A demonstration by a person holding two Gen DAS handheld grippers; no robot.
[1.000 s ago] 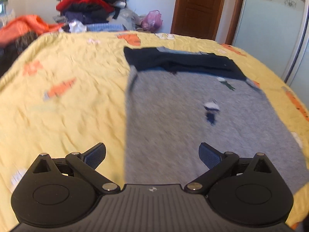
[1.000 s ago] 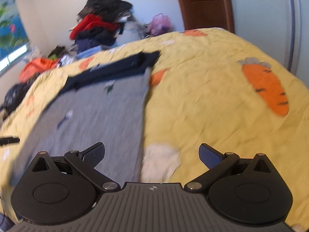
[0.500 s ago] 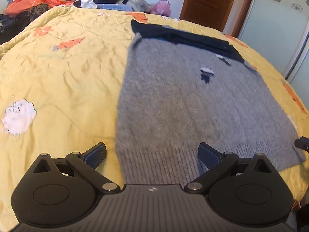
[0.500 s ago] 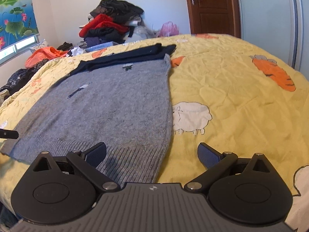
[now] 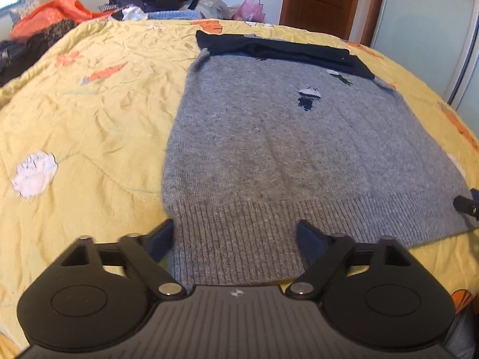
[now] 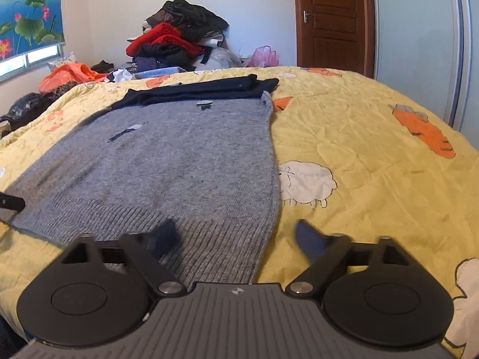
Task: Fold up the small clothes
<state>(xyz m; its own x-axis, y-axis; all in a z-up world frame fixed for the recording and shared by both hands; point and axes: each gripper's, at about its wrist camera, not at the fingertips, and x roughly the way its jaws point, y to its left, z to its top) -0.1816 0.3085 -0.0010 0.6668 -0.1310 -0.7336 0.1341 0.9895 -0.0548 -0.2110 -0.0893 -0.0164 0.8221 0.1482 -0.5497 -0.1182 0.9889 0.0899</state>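
Observation:
A grey knit sweater (image 5: pixel 284 155) lies flat on the yellow bedspread (image 5: pixel 83 125), its dark navy sleeves folded across the far end (image 5: pixel 278 49). My left gripper (image 5: pixel 236 239) is open and straddles the near left corner of the ribbed hem. In the right wrist view the same sweater (image 6: pixel 167 161) fills the left half. My right gripper (image 6: pixel 236 237) is open at the hem's near right corner, its left finger over the ribbing and its right finger over bare bedspread. The tip of the other gripper shows at each view's edge (image 5: pixel 467 205) (image 6: pixel 10 202).
A heap of red, black and blue clothes (image 6: pixel 176 40) is piled beyond the bed's far edge, with an orange garment (image 6: pixel 70 74) at the left. A brown door (image 6: pixel 332 19) and a pale wardrobe panel (image 6: pixel 416 42) stand on the right. Bare yellow bedspread (image 6: pixel 374 161) spreads right of the sweater.
Both grippers have dropped and pulled back toward the near hem of the sweater, now straddling its two corners. Both stay open; the sweater has not moved.

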